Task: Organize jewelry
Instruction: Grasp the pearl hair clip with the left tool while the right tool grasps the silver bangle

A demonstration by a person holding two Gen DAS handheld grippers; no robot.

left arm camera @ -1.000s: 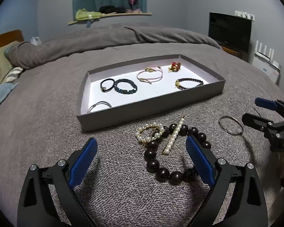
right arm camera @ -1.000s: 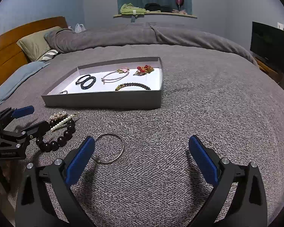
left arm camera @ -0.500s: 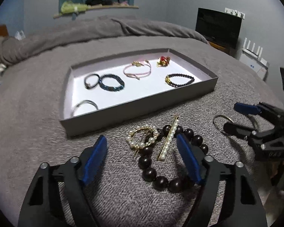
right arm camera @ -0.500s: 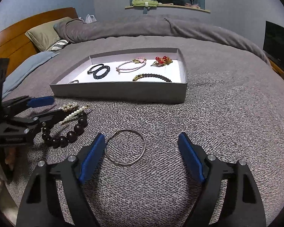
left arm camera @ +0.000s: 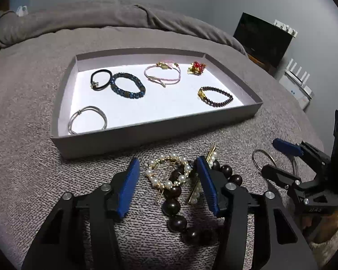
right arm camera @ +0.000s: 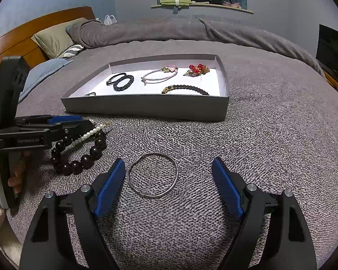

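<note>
While the left gripper [left arm camera: 167, 175] closes its fingers around the pearl ring [left arm camera: 167, 172], the right gripper [right arm camera: 169, 186] straddles the bangle [right arm camera: 152, 174], gripping nothing.

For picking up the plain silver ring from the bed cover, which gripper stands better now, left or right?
Right. The right gripper is open with the silver ring lying alone between its fingers. The left gripper has just been closing around the pearl bracelet, away from the ring.

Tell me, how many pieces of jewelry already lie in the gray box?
6: black band, blue beaded bracelet, pink cord bracelet, red brooch, dark beaded bracelet, silver bangle. None seems hidden.
</note>
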